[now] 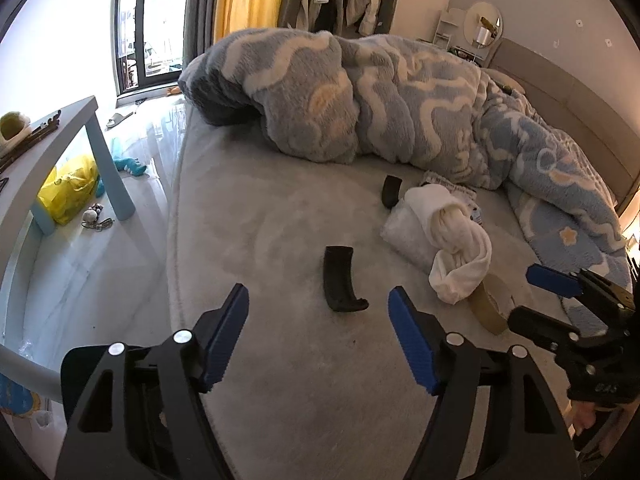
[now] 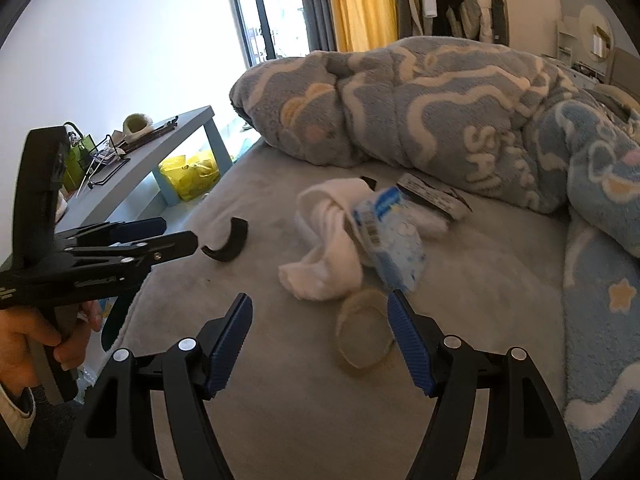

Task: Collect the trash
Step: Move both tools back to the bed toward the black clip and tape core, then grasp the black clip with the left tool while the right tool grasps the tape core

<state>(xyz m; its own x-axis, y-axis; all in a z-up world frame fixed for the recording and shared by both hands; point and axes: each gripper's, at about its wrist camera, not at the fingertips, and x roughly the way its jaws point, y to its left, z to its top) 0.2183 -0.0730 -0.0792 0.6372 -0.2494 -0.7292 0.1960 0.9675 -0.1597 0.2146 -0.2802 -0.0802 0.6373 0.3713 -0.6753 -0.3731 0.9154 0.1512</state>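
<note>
**A:** Where is the left gripper [image 1: 318, 334]?

**B:** It hovers low over the grey bed [image 1: 280, 380], fingers pointing toward the far quilt [image 1: 360, 96]. Its blue pads are spread wide and hold nothing. A curved black piece [image 1: 340, 280] lies on the bed just beyond and between them, not touching either pad.

**A:** And the right gripper [image 2: 320, 340]?

**B:** Also released, its jaws wide apart above the bed. A tape ring [image 2: 364, 332] lies flat between the fingers, nearer the right one. Whether the pad touches the ring cannot be told. From the left camera this gripper comes in at the right edge, level with the bed.

**A:** How is the left one held?

**B:** In the right camera a hand [image 2: 24, 344] grips its handle at the near left, holding the tool roughly level, tips aimed right toward the black piece.

**A:** What other trash is on the bed?

**B:** A white cloth [image 2: 324, 248] bunched in the middle, with a blue and white packet [image 2: 396, 244] against its right side, just past the ring. A second black piece [image 1: 391, 191] lies farther off, near the quilt.

**A:** Anything beside the bed?

**B:** A low blue table [image 1: 96, 152] at the left, with a yellow bag [image 1: 70, 190] on the floor under it.
</note>
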